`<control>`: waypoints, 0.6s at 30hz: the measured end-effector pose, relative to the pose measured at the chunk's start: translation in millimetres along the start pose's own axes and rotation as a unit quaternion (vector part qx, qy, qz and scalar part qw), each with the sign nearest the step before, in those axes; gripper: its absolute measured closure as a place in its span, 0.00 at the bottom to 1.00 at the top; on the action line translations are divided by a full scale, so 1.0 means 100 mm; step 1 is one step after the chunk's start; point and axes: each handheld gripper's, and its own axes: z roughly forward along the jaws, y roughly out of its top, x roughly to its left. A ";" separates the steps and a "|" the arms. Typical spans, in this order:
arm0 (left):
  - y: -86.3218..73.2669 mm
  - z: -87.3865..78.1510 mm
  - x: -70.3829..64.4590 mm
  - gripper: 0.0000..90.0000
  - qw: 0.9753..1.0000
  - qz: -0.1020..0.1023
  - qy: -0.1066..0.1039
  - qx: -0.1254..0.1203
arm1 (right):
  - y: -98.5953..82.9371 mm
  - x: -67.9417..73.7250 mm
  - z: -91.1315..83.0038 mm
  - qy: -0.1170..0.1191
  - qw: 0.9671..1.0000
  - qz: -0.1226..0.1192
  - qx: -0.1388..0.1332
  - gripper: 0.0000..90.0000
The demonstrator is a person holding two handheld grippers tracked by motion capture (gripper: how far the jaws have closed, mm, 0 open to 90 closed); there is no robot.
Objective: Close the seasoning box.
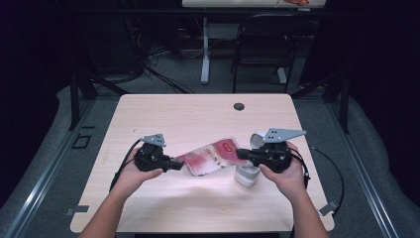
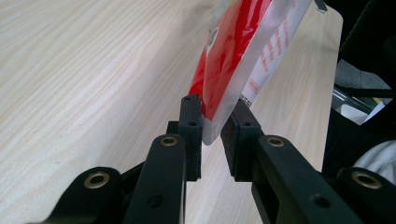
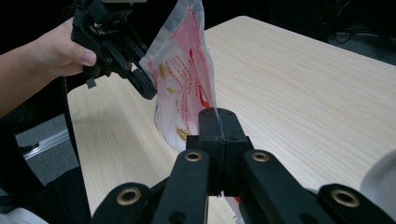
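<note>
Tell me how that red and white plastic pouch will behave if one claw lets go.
The red and white plastic pouch is probably floppy: it sags and creases between the left claw and the right claw. It seems light, since thin edge pinches carry it. The glossy film may slip; the left claw's jaws look only loosely closed on its corner.

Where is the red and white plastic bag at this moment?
In the high view the red and white plastic bag hangs above the table, front centre, stretched between the left hand-held gripper and right hand-held gripper, beside a white container.
</note>
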 end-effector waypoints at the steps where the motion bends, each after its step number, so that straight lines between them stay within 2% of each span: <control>1: -0.01 0.00 0.00 0.87 1.000 -0.001 0.003 -0.001 | 0.02 0.01 0.02 0.002 1.000 -0.002 0.003 1.00; 9: -0.17 -0.04 0.06 0.87 1.000 -0.013 0.002 -0.019 | 0.15 0.09 0.13 0.009 1.000 -0.016 0.023 1.00; 18: -0.27 -0.03 0.09 0.87 1.000 -0.009 0.001 -0.018 | 0.20 0.16 0.20 0.011 0.999 -0.025 0.043 1.00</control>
